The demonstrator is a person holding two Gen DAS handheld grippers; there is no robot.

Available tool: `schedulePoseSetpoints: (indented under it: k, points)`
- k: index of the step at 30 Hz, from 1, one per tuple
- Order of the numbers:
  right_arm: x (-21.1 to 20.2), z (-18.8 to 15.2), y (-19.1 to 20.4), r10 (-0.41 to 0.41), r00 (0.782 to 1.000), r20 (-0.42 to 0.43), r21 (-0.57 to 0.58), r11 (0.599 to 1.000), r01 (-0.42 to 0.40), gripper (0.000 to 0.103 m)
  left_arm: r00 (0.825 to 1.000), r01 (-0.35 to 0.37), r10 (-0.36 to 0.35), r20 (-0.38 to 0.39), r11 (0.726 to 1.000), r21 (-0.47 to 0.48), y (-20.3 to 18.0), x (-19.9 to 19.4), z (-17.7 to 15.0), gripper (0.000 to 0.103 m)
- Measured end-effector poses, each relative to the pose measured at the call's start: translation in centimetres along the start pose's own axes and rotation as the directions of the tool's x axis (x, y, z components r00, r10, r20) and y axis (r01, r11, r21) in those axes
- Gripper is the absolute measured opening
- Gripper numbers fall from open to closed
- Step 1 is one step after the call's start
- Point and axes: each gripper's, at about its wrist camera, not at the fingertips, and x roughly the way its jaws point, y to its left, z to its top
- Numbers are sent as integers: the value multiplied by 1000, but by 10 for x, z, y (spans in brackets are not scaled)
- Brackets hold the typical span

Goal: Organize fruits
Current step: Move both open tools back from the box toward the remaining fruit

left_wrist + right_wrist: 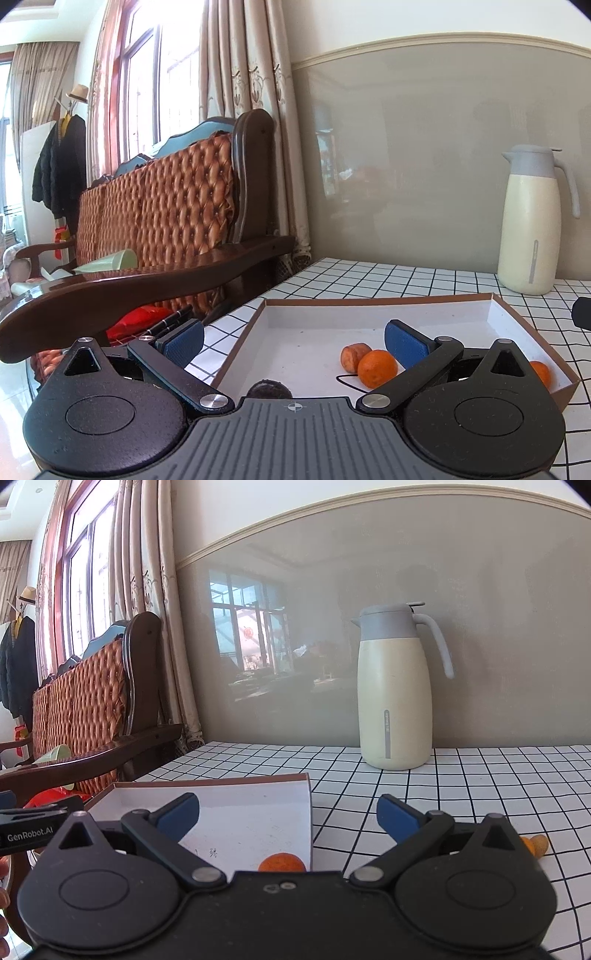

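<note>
The left gripper (pixel 293 343) is held low and level, its blue pads spread wide with nothing between them. It hangs over the near edge of the box (pixel 376 301). The box lies flat in the lower middle of the frame, its long side running left to right. Inside sit an orange (pixel 376 368) and a small brown fruit (pixel 355 357), touching. The right gripper (pixel 288 818) is also wide open and empty, pointing at the jug (pixel 395 694). Another orange (pixel 282 863) lies in the box's near right corner.

Two oranges (pixel 376 368) and a brownish fruit (pixel 354 357) lie in the white-lined box (pixel 295 325); another fruit (pixel 540 843) sits outside.
</note>
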Motion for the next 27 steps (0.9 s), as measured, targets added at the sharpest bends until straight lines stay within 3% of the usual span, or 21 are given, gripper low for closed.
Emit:
schedulePoseSetpoints:
  k: [16,27]
  points:
    - [-53,-23,-37,-104,994,-22,15,994,104,97,990,136,-138,28,990,47,-50,-34,-1,103]
    - [-79,-58,-60,-211,974,-80,-78,976,205,97,979,198,-200,39,978,61,-75,-52,-1,103]
